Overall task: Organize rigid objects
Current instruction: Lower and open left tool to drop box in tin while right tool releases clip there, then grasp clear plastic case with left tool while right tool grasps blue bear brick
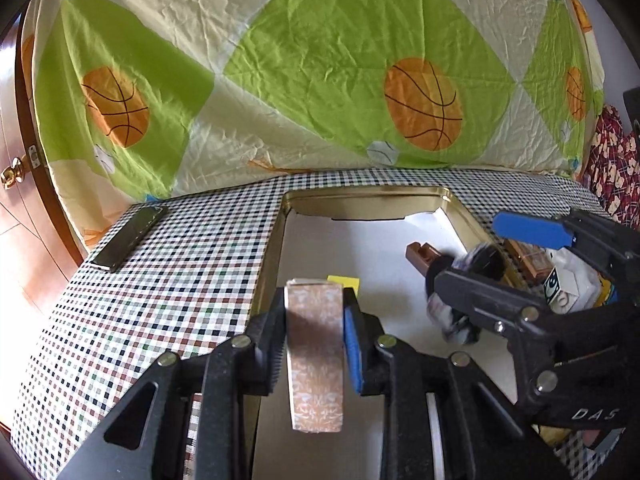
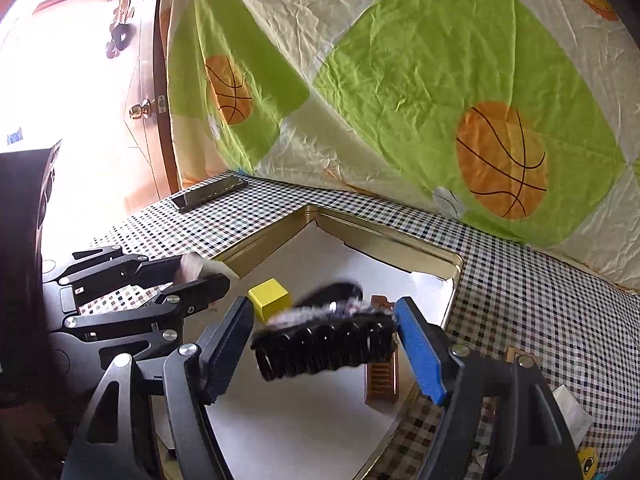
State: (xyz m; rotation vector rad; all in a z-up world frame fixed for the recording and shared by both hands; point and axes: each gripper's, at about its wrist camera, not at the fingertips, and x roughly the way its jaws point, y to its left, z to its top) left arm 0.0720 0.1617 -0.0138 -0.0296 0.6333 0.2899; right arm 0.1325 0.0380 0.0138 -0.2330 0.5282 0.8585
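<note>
Two grippers are held over a gold tray (image 1: 456, 216) on the checked tablecloth (image 1: 180, 280). A black hair claw (image 2: 324, 340) is clamped in the right gripper (image 2: 324, 344), a slim patterned box (image 1: 316, 356) in the left gripper (image 1: 314, 312). A yellow cube (image 2: 269, 298) lies in the tray.

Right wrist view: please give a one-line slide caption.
Right hand-held gripper holds a black hair claw clip over the paper-lined tin tray.

Ahead of my left claw (image 1: 314, 312) the tray (image 1: 372, 196) floor lies open; only the yellow block (image 1: 344, 281) just beyond, brown piece (image 1: 420, 254) and right claw (image 1: 476, 276) crowd its right.
</note>
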